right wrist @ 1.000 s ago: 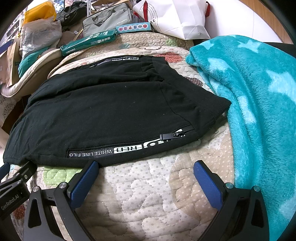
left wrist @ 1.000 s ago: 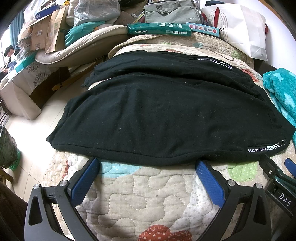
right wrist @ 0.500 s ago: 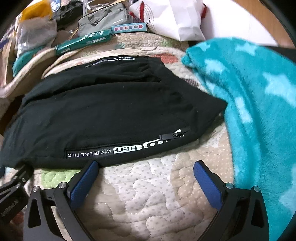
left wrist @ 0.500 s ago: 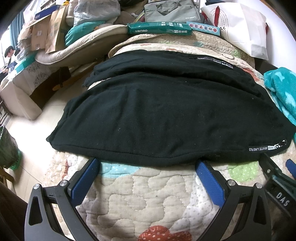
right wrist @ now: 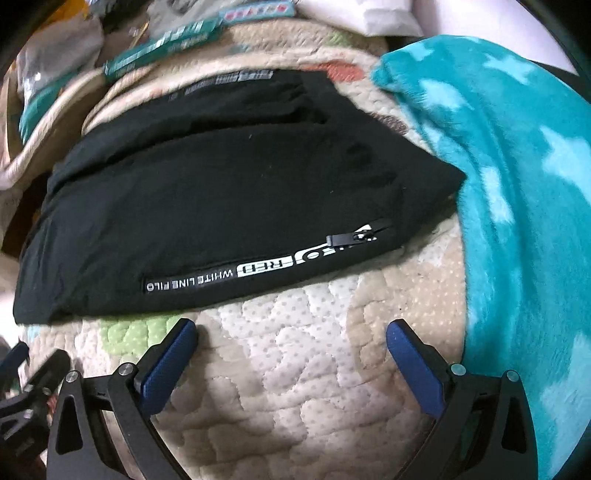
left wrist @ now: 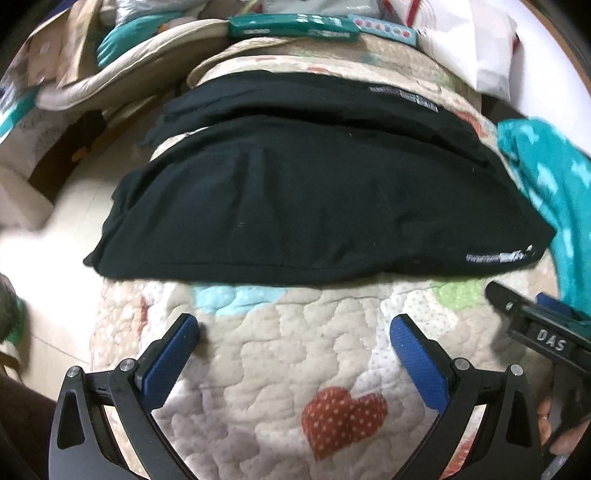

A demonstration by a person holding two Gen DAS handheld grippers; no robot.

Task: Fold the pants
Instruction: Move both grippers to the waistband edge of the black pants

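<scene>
Black pants [left wrist: 314,206] lie folded flat on a quilted bedcover [left wrist: 280,354], with a white-lettered strip and a zip pull [right wrist: 351,236] near the front edge. My left gripper [left wrist: 294,332] stands open a short way in front of the pants' near edge, touching nothing. In the right wrist view the pants [right wrist: 221,206] fill the middle, and my right gripper [right wrist: 291,334] is open just in front of the lettered strip, empty. The right gripper's body [left wrist: 546,332] shows at the right edge of the left wrist view.
A teal fleece blanket [right wrist: 517,192] lies against the pants' right end. Long teal boxes [left wrist: 291,27], a white bag [left wrist: 472,44] and cushions crowd the far side. The floor [left wrist: 55,236] drops off to the left of the bed.
Both grippers have pulled back toward me from the pants' near edge, still open. More quilt shows between fingertips and cloth. The pants lie as before.
</scene>
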